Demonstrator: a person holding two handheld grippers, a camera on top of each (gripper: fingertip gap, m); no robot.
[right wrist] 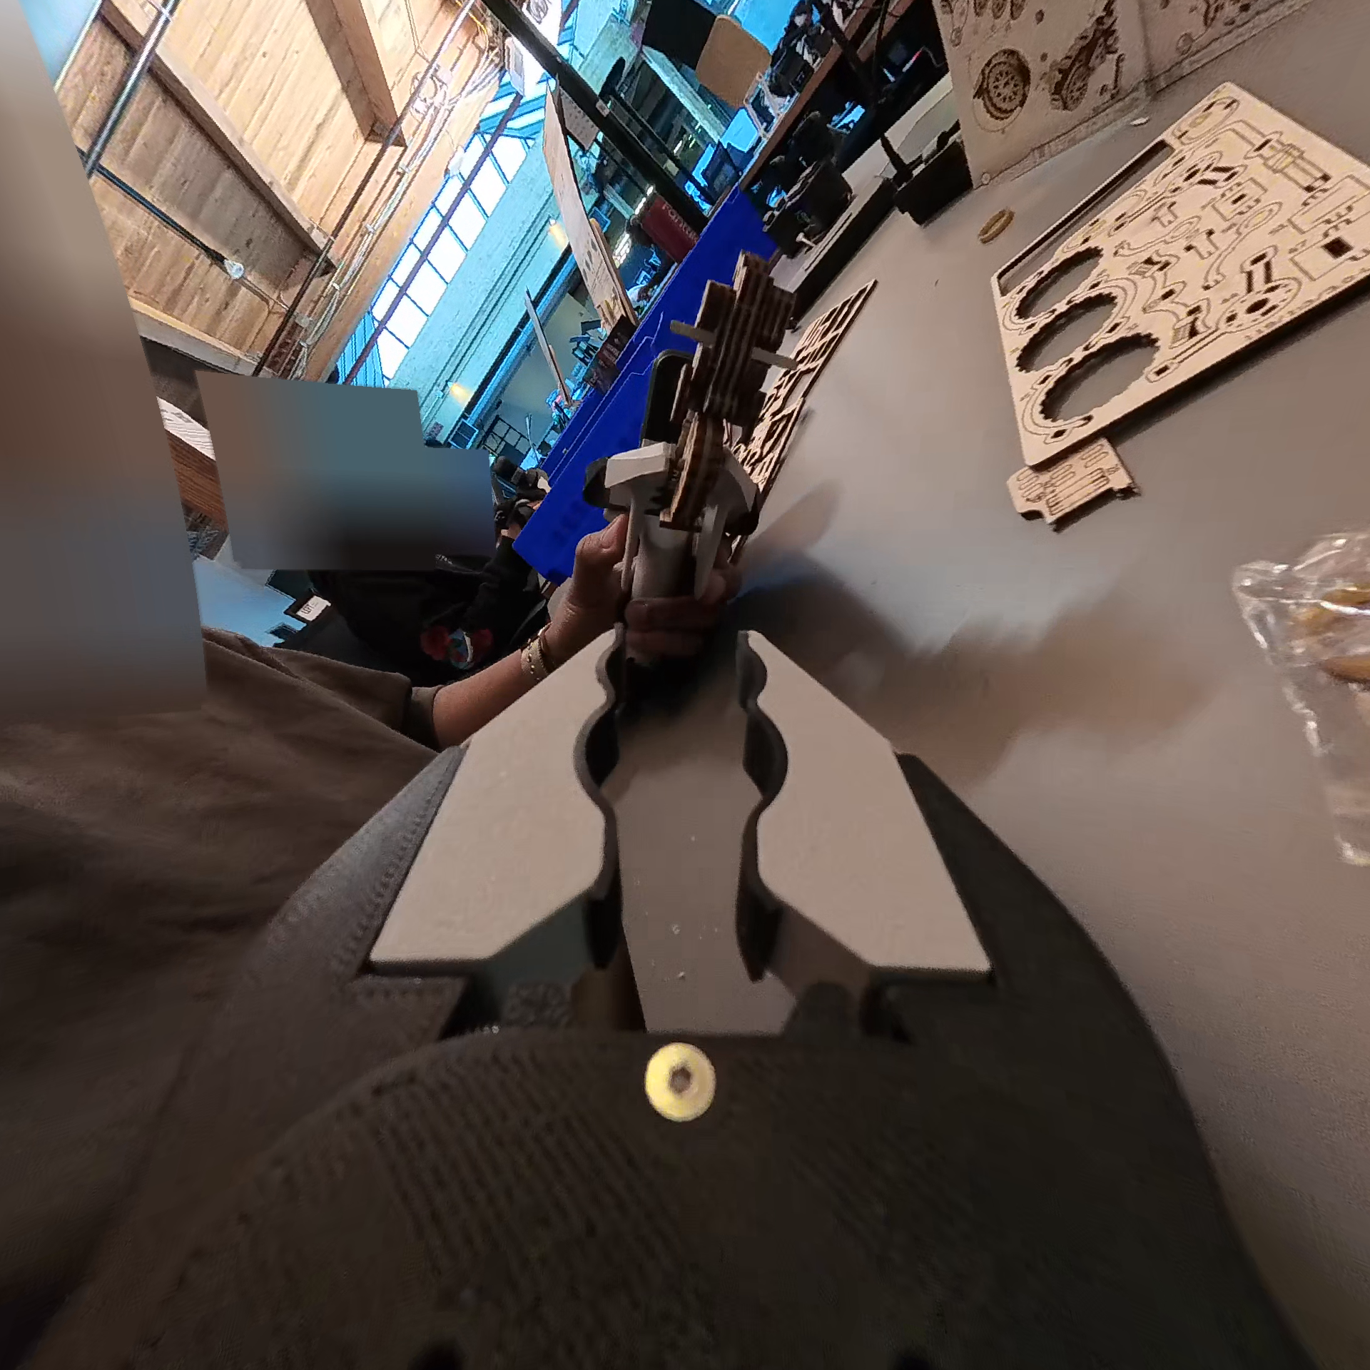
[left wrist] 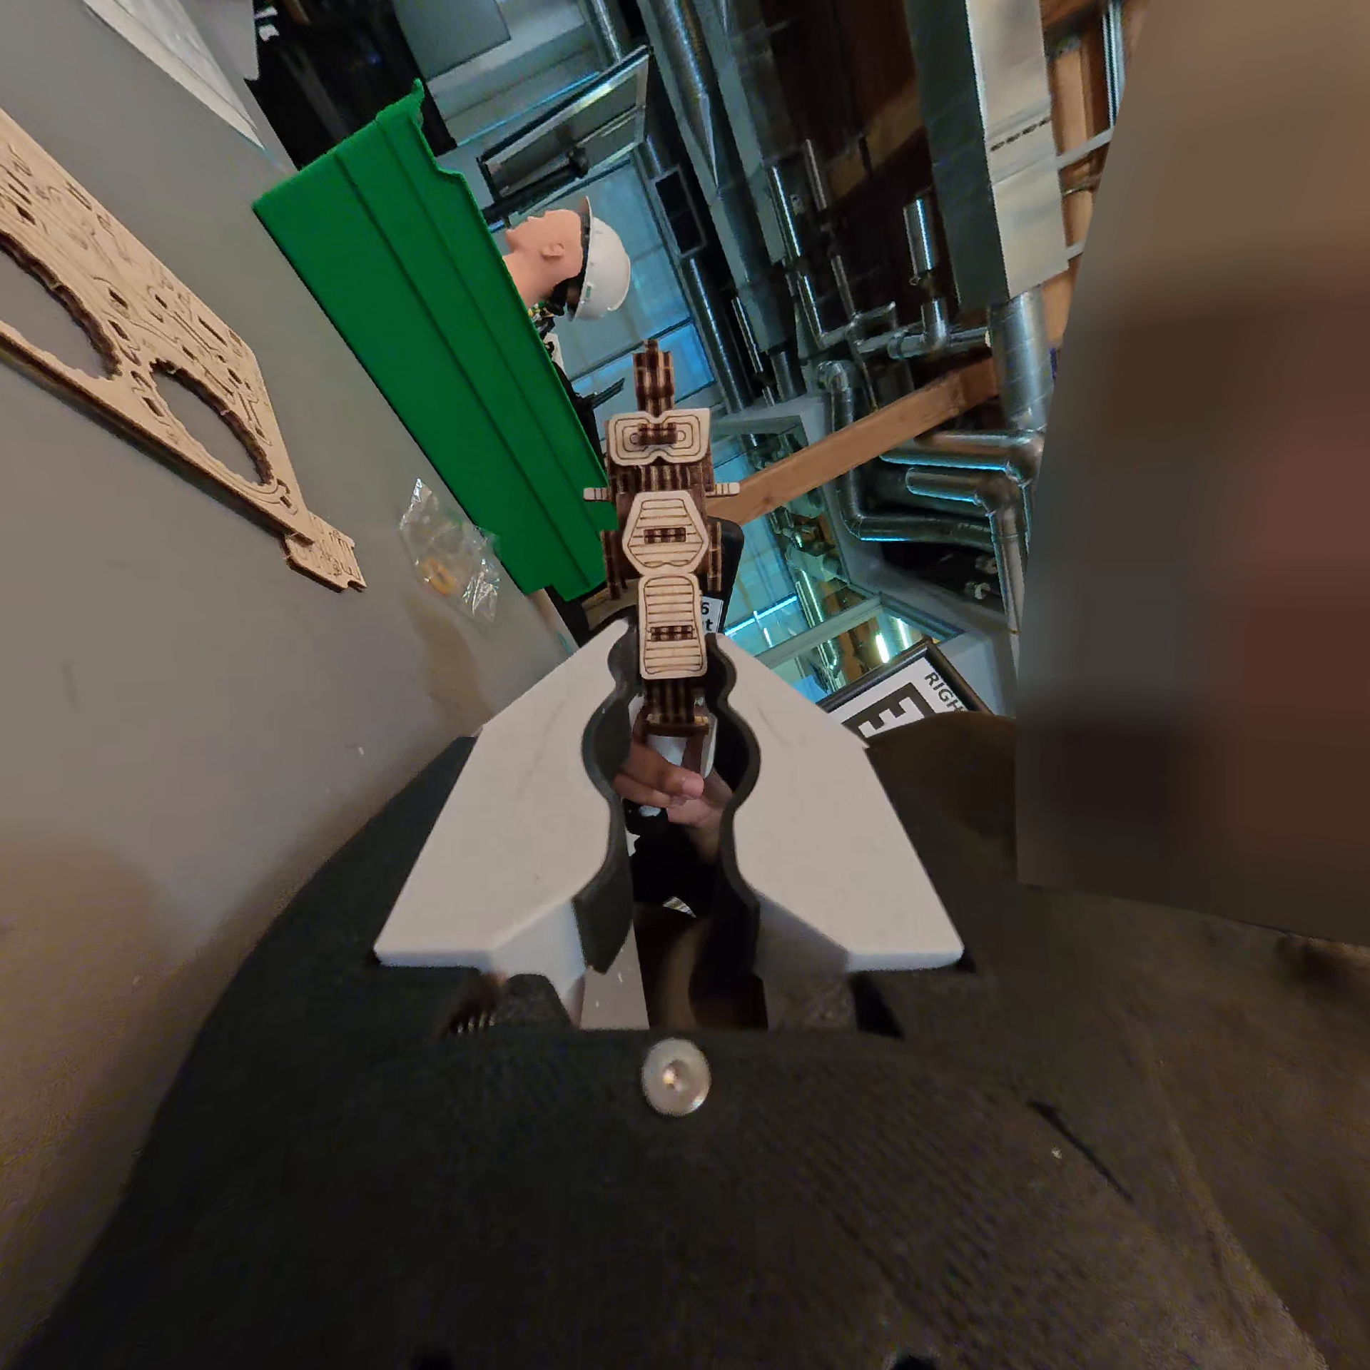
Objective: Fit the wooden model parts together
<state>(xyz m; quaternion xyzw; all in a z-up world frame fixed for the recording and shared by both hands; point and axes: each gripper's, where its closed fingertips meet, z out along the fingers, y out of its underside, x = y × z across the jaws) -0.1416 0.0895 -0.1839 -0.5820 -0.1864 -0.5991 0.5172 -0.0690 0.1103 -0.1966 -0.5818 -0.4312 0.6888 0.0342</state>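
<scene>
Gripping the wooden model (left wrist: 669,563), left claw (left wrist: 671,667) clamped.

The right gripper (right wrist: 678,667) has a clear gap between its parted fingers. Ahead, the left gripper (right wrist: 671,497) clamping the wooden model (right wrist: 730,348) blocks the way, while bare grey table (right wrist: 927,593) lies open beside the punched wooden sheet (right wrist: 1186,259)

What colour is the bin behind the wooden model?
Green bin, clearest in the left wrist view.

one wooden model (left wrist: 669,545), two punched sheets (right wrist: 1179,267), one plastic bag (left wrist: 448,548)
</scene>
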